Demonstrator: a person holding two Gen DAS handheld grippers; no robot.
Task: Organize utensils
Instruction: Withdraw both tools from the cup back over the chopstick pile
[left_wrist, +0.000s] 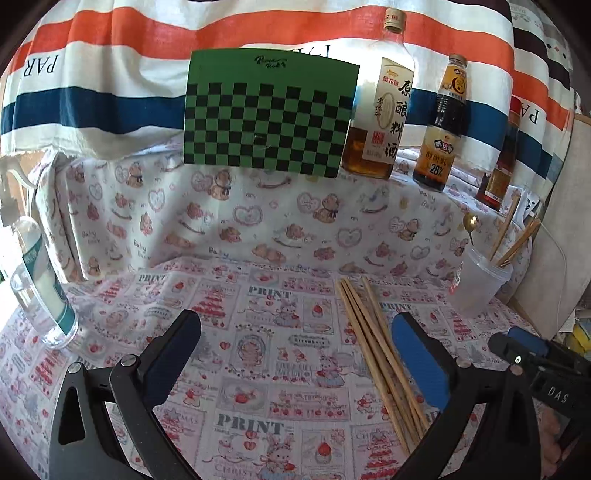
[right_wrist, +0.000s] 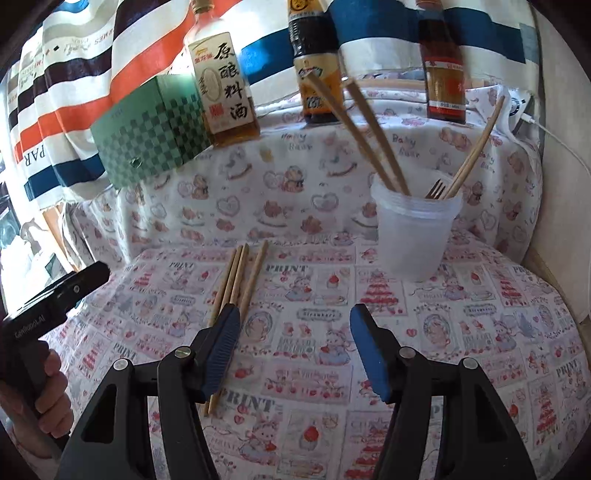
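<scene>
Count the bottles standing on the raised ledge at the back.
3, in a row right of the green checkered box: the clear cooking wine bottle, the dark sauce bottle, and the red-labelled bottle at the far right, partly cut off.

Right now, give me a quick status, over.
Both claws open, left claw and right claw empty. Loose chopsticks flat on cloth, cup part-filled beyond. Nothing blocking.

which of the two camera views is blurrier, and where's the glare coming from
The right wrist view is softer: the chopsticks in the cup and the bottles behind smear. The left wrist view is sharper, with window glare washing out the cooking wine bottle. Both bend straight edges toward the rim.
</scene>
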